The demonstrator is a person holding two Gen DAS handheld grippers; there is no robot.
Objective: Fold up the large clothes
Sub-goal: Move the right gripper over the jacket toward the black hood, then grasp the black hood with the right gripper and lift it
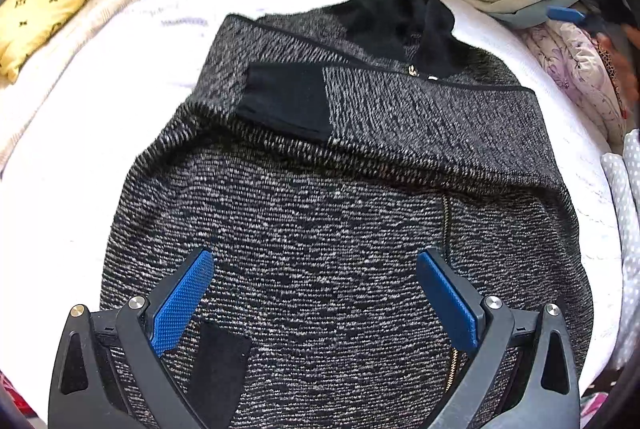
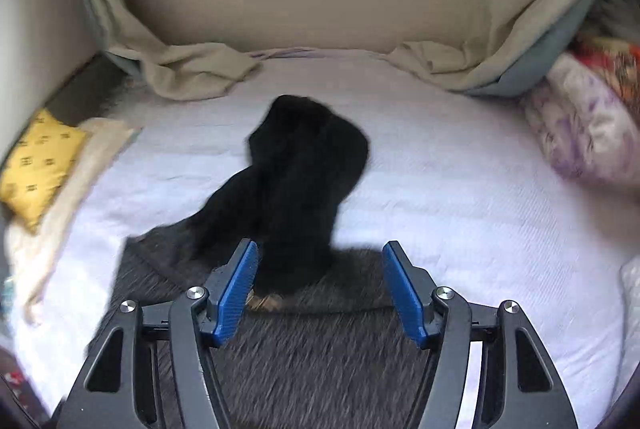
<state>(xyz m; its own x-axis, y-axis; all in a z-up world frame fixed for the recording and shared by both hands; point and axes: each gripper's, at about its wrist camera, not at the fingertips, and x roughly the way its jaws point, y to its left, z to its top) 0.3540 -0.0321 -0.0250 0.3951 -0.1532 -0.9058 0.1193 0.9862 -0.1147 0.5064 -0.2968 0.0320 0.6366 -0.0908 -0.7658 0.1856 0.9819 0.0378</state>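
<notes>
A large black-and-grey knit jacket (image 1: 328, 229) lies flat on the white bed sheet (image 1: 80, 157), with a sleeve with a black cuff (image 1: 280, 101) folded across its chest and a black hood (image 1: 400, 17) at the far end. My left gripper (image 1: 316, 265) is open just above the jacket's lower body, holding nothing. In the right wrist view my right gripper (image 2: 320, 261) is open above the jacket's upper part (image 2: 304, 345), near the black hood (image 2: 296, 173). The right gripper also shows blurred at the far right of the left wrist view (image 1: 568, 13).
A yellow patterned pillow (image 1: 36, 13) and a cream blanket (image 1: 72, 41) lie at the left. Beige cloth (image 2: 192, 73) is bunched at the bed's far end. A floral quilt (image 2: 580, 133) and folded white dotted cloth (image 1: 628, 209) sit at the right edge.
</notes>
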